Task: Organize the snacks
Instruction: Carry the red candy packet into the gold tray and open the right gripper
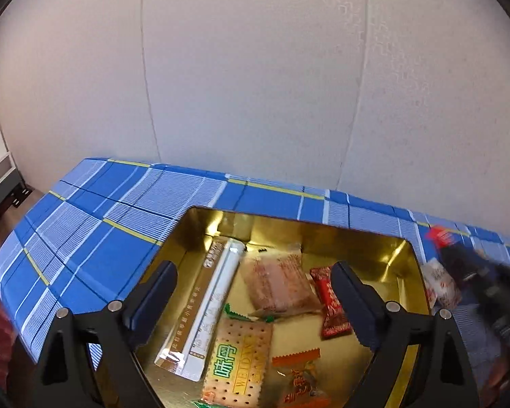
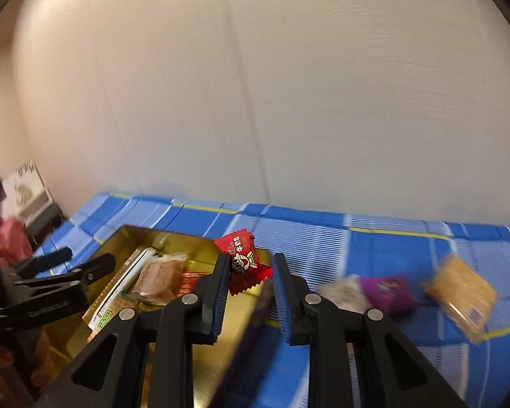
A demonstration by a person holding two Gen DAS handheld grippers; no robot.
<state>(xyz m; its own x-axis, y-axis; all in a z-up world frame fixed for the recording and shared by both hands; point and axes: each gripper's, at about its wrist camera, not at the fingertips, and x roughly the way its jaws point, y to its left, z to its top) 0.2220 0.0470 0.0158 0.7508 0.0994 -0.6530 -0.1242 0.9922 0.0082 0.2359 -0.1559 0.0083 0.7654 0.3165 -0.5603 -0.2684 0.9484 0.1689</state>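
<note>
A red candy packet (image 2: 243, 263), lower edge hidden between the fingers, is pinched in the right gripper (image 2: 250, 289), printed face to the camera, above the gold tin's (image 2: 125, 238) rim. Beside it, blurred snacks (image 2: 459, 292) lie on the blue checked cloth (image 2: 374, 248). The left gripper (image 1: 255, 302) hangs with jaws apart over the tin.

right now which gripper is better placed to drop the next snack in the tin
Right. The right gripper is shut on a red candy packet at the gold tin's edge; the left gripper hovers open and empty over the tin.
</note>
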